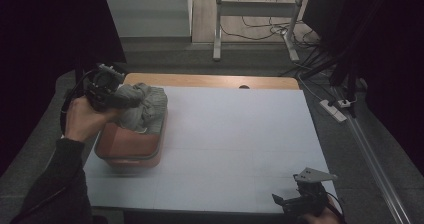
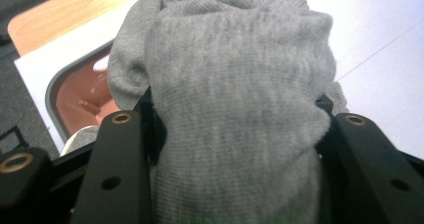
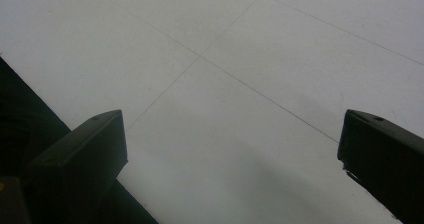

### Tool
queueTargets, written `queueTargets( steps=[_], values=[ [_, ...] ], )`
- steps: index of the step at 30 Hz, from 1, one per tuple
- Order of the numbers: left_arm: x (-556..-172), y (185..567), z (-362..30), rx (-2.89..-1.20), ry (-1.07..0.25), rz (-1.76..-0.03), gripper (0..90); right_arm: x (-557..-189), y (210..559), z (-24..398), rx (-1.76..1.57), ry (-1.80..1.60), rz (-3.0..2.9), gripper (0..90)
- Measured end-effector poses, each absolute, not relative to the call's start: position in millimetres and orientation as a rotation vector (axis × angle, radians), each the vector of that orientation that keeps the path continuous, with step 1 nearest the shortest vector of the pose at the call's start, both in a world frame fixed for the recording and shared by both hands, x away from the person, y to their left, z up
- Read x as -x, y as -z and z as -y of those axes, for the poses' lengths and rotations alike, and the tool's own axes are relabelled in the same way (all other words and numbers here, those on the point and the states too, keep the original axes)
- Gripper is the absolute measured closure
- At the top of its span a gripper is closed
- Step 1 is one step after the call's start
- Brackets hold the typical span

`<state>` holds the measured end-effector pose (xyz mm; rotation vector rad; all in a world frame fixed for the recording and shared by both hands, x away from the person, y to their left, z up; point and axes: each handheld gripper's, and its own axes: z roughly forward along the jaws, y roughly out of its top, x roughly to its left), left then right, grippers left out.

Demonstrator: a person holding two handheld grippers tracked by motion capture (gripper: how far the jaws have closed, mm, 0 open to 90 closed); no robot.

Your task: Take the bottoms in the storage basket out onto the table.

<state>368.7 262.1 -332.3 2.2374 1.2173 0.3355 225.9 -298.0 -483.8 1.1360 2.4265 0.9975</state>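
Grey knit cloth (image 2: 235,114) is bunched up right at the lens in the left gripper view, pinched between both black jaws, so the left gripper (image 2: 235,149) is clenched on it. One cloth is counted; it looks like soft ribbed fabric, plain grey and crumpled, with a folded lobe hanging off one side. From the high view, the cloth (image 1: 147,106) is seen lifted over the far end of one reddish-brown tub (image 1: 131,146), which sits at the left of the white table cover (image 1: 235,134). Whether the cloth's lower end touches the tub can't be told. Two grippers are counted: the left gripper (image 1: 131,98) is held up at the cloth, while the right gripper (image 1: 292,201) is parked at the near right corner, jaws spread wide with nothing but white surface (image 3: 240,74) between them.
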Motion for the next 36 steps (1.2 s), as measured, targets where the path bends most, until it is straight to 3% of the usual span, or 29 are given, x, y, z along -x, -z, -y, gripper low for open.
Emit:
queueTargets(
  steps=[36],
  values=[
    [-382,314,-195,-2.296,-0.328,-1.019,47.8,-225,484,298,-1.124,-1.001,-2.425,0.0]
  ],
)
